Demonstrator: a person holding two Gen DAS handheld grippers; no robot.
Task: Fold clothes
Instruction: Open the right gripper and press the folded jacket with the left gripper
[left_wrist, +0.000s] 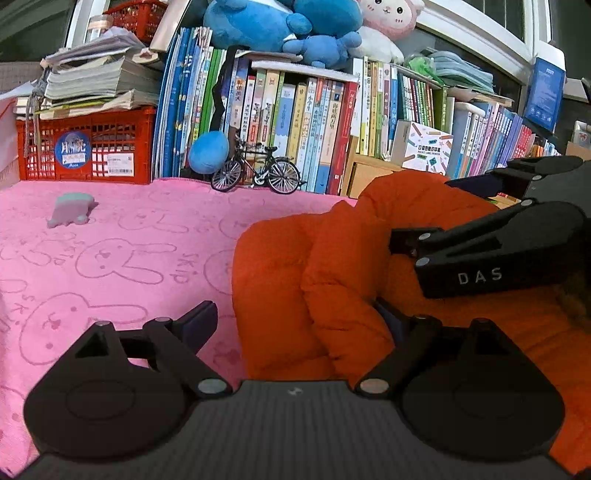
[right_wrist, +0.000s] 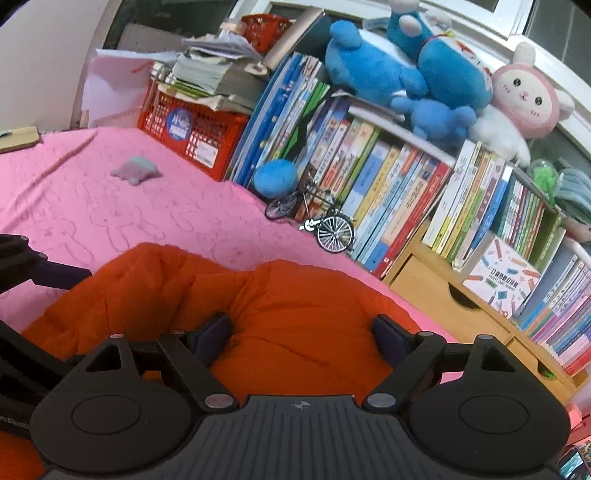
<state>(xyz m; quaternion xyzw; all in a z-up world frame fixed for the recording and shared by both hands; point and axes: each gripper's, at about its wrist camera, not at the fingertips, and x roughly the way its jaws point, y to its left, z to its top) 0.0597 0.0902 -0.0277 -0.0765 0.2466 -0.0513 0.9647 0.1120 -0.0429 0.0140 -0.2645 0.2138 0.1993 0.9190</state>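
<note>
An orange puffy jacket (left_wrist: 291, 273) lies bunched on the pink bunny-print blanket (left_wrist: 110, 266). In the left wrist view my left gripper (left_wrist: 295, 319) is open at the jacket's near left edge. Its left finger stands over bare blanket, and its right finger is partly buried in the orange folds. My right gripper (left_wrist: 421, 210) reaches in from the right and straddles a raised fold. In the right wrist view the right gripper (right_wrist: 301, 332) is open, with a bulge of the jacket (right_wrist: 303, 306) between its fingers. One finger of the left gripper (right_wrist: 59, 276) shows at the left edge.
A small grey-green toy (left_wrist: 70, 212) lies on the blanket at far left. A model bicycle (left_wrist: 258, 171) and a blue plush ball (left_wrist: 208, 151) stand against rows of books (left_wrist: 306, 125). Beside them are a red crate (left_wrist: 88, 147), plush toys on top (right_wrist: 406, 70) and a wooden drawer unit (right_wrist: 436, 295).
</note>
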